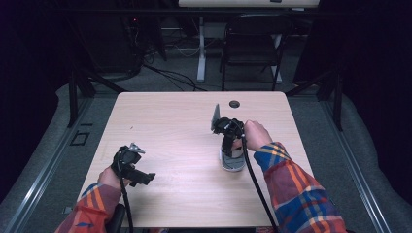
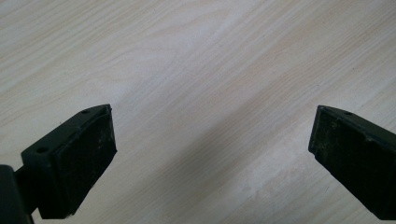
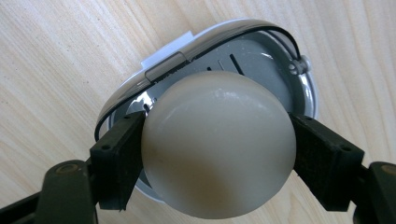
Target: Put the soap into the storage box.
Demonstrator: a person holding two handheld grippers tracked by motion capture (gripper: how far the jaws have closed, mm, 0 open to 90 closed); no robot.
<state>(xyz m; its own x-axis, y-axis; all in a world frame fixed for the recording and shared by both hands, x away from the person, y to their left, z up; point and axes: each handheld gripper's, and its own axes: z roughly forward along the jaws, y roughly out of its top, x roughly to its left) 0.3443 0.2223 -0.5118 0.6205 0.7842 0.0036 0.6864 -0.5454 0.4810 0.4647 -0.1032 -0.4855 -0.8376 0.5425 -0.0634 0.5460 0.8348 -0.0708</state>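
Observation:
A smooth cream egg [image 3: 217,144] sits between the two black jaws of my right gripper [image 3: 217,154], which is shut on its sides. Just beyond it lies a round grey and silver egg slicer [image 3: 261,60] with a thin black wire frame, lying on the wooden table. In the high view my right gripper [image 1: 231,148] points down over that egg slicer [image 1: 231,165] right of the table's middle. My left gripper [image 1: 142,178] rests low near the table's front left corner, open, and my left gripper [image 2: 208,154] has bare wood between its jaws.
The light wooden table [image 1: 170,126] has a small round cable hole [image 1: 234,104] at its far edge. Beyond it stand a dark folding chair [image 1: 252,43] and a white desk leg [image 1: 200,53], with cables on the floor.

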